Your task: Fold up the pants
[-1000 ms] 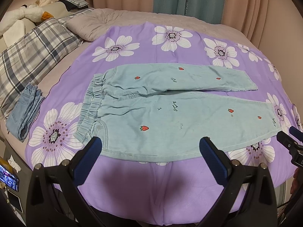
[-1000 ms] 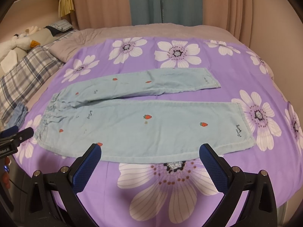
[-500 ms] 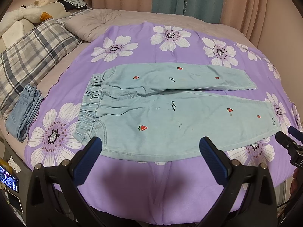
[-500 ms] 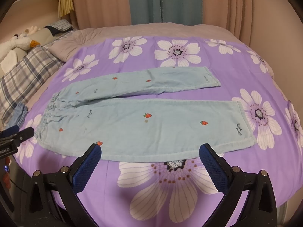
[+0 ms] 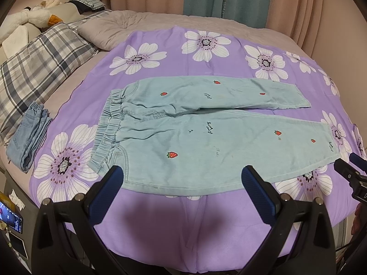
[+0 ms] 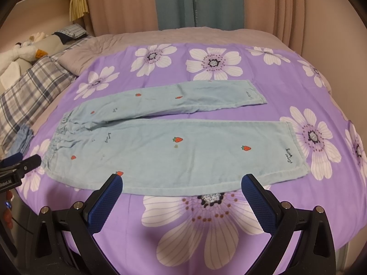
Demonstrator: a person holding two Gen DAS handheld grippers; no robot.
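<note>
Light blue pants with small strawberry prints lie flat on the purple flowered sheet, both legs spread apart, elastic waistband at the left and hems at the right. The same pants fill the middle of the right wrist view. My left gripper hovers open just short of the near edge by the waist end, nothing between its blue pads. Open too, my right gripper hangs over the near edge of the closer leg. Each view shows the other gripper's tip at its side edge.
A folded pair of denim pants lies at the left edge of the bed beside a plaid pillow. Plush toys sit at the far left. Curtains hang behind the bed. A phone screen glows at lower left.
Both grippers have drifted slightly forward toward the pants, which now sit a little lower in the views. The pants have not moved.
</note>
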